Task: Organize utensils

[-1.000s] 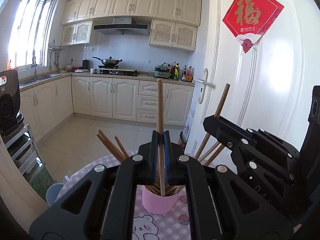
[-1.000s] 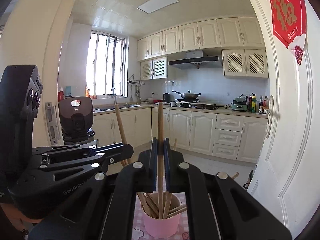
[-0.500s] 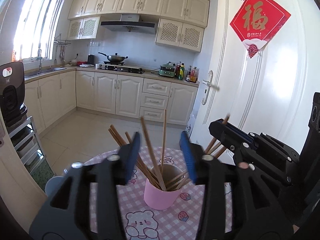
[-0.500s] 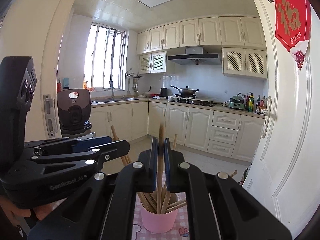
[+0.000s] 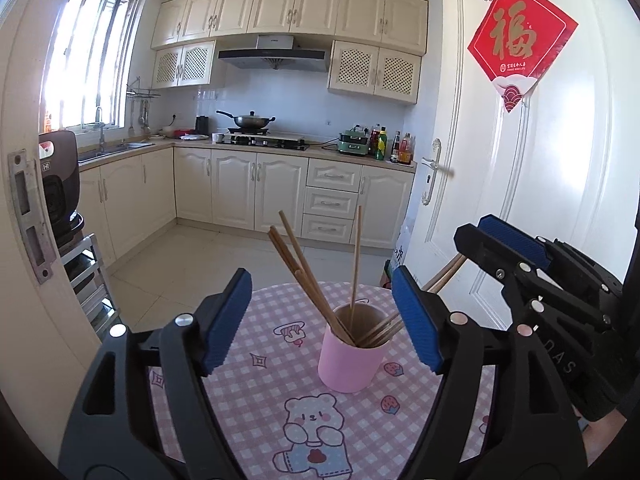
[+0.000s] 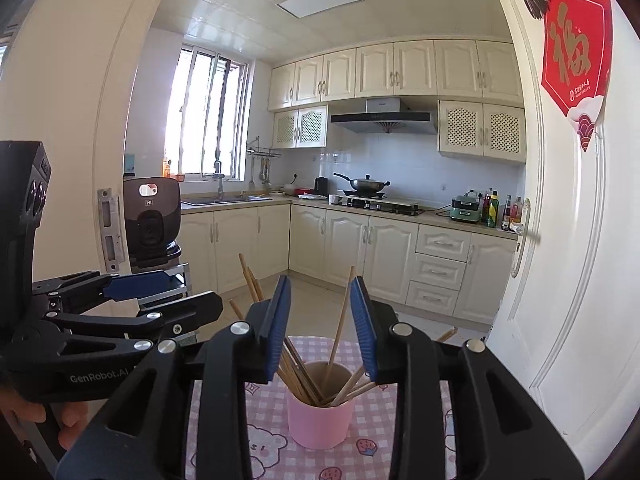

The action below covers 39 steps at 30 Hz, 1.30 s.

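left wrist view: the left gripper (image 5: 322, 308) has its jaws spread wide and still opening, with nothing pressed between the blue pads (image 5: 224, 320). the pink cup (image 5: 351, 350) stands upright on a round table (image 5: 248, 396) covered with a pink checked cloth bearing a bear print. the cup sits beyond the jaws, in line with the gap between them. wooden chopsticks (image 5: 304, 276) stand in the cup, most leaning left, one (image 5: 355, 264) near upright, a few leaning right over the rim. the right gripper (image 5: 500, 248) shows at the right edge, beside a white door (image 5: 520, 184) with a red paper sign (image 5: 520, 40).

right wrist view: the right gripper (image 6: 320, 328) has its jaws parted a little and opening. a single chopstick (image 6: 339, 328) stands in the gap, touching neither pad. the pink cup (image 6: 320, 420) stands on the table (image 6: 400, 456) just beyond the jaws, holding the rest of the chopsticks (image 6: 292, 368). the left gripper (image 6: 160, 296) shows at the left with jaws apart, held by a hand (image 6: 60, 420). kitchen cabinets (image 6: 348, 244) fill the background.
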Each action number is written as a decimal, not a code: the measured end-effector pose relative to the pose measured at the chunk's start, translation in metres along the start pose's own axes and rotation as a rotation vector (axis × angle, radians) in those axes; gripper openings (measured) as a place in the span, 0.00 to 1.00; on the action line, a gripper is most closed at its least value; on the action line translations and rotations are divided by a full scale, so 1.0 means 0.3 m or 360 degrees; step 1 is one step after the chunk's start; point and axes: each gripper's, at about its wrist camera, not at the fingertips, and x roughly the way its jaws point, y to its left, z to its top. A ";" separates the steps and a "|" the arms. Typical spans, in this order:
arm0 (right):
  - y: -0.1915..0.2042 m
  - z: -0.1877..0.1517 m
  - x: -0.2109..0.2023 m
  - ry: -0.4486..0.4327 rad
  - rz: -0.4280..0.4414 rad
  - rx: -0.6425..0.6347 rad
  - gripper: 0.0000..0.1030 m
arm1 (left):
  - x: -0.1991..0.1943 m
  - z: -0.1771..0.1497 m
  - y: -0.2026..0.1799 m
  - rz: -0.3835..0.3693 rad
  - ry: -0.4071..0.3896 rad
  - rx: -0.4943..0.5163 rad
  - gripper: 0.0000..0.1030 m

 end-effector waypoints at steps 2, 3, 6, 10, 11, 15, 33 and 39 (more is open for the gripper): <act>0.014 -0.004 -0.018 0.0005 -0.0022 -0.0009 0.31 | -0.028 -0.015 0.002 0.0020 -0.0009 0.0011 0.72; 0.021 -0.008 -0.031 0.0006 -0.0027 -0.0008 0.32 | -0.044 -0.024 0.002 0.0030 -0.0016 0.0017 0.74; 0.042 -0.026 -0.065 0.0005 -0.0040 -0.0008 0.35 | -0.087 -0.045 -0.003 0.0071 -0.0045 0.0035 0.77; 0.065 -0.055 -0.107 0.0036 -0.0051 0.0042 0.44 | -0.148 -0.082 -0.007 0.0092 -0.0074 0.0048 0.81; 0.071 -0.065 -0.120 0.0036 -0.0054 0.0059 0.46 | -0.164 -0.091 -0.009 0.0102 -0.0082 0.0053 0.81; 0.096 -0.087 -0.167 0.0025 -0.0086 0.0079 0.56 | -0.225 -0.118 -0.012 0.0108 -0.0122 0.0063 0.84; 0.178 -0.139 -0.334 -0.0031 -0.0164 0.0102 0.83 | -0.417 -0.191 0.001 0.0198 -0.0236 0.0070 0.90; 0.198 -0.133 -0.369 -0.0085 -0.0185 0.0071 0.86 | -0.450 -0.204 0.003 0.0231 -0.0255 0.0063 0.90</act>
